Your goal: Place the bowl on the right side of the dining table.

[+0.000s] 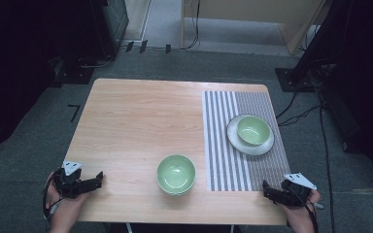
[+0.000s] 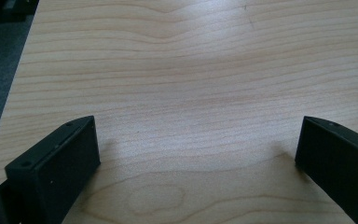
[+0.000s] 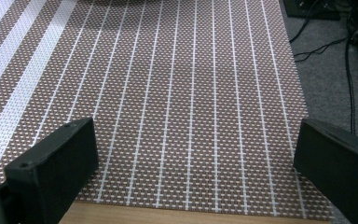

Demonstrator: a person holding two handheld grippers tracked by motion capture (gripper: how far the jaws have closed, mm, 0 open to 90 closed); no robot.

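A green bowl point(image 1: 176, 174) stands alone on the wooden table point(image 1: 136, 121) near its front edge. A second green bowl point(image 1: 253, 130) sits on a white plate point(image 1: 249, 144) on the striped placemat point(image 1: 223, 145) at the right. My left gripper point(image 1: 96, 179) rests at the table's front left corner, open, jaws wide apart over bare wood point(image 2: 191, 116). At the front right corner my right gripper point(image 1: 267, 189) is open too, its jaws spread over the placemat's weave point(image 3: 191, 116). Nothing lies between either pair of jaws.
Grey carpet point(image 1: 175, 60) surrounds the table. Black stands and cables point(image 1: 301, 73) sit on the floor at the far right, and dark equipment point(image 1: 77, 63) at the far left. In the right gripper view, cables point(image 3: 321, 42) lie on the carpet beyond the mat's edge.
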